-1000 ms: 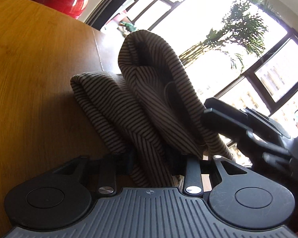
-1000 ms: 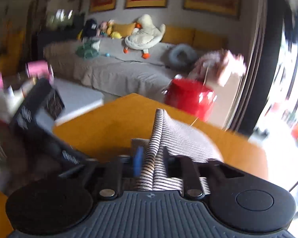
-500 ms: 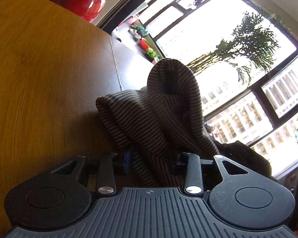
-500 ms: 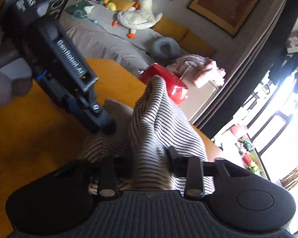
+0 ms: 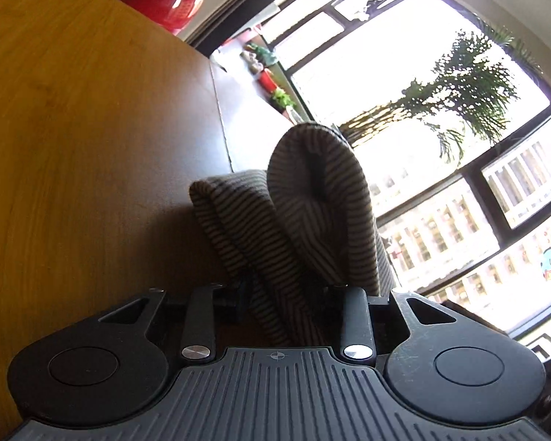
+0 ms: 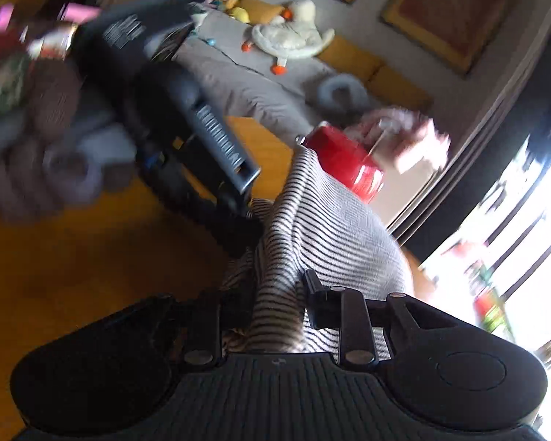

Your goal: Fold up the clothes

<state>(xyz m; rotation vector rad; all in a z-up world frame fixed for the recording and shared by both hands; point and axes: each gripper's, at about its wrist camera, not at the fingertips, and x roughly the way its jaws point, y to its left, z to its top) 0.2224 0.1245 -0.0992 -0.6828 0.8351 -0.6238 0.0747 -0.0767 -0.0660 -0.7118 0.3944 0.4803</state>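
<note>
Both tongs clamped on the striped garment, lifted off the wooden table. Left tongs pinch a bunched edge; fabric arches up toward 12 o'clock, and a rolled fold sags toward the tabletop at 10 o'clock. Right tongs grip another bunch of the same cloth; the view is motion-blurred, with the other gripper's body at 10 o'clock, just beside the fabric. Red pot at 1 o'clock beyond the garment, well apart.

Step, as judged: mid-fold, carrying the held edge over the rest of the garment. Next move calls for both tongs to lower together, lay the edge flat and aligned on the table, then release. Risk: uneven drop leaves a bunched fold.
</note>
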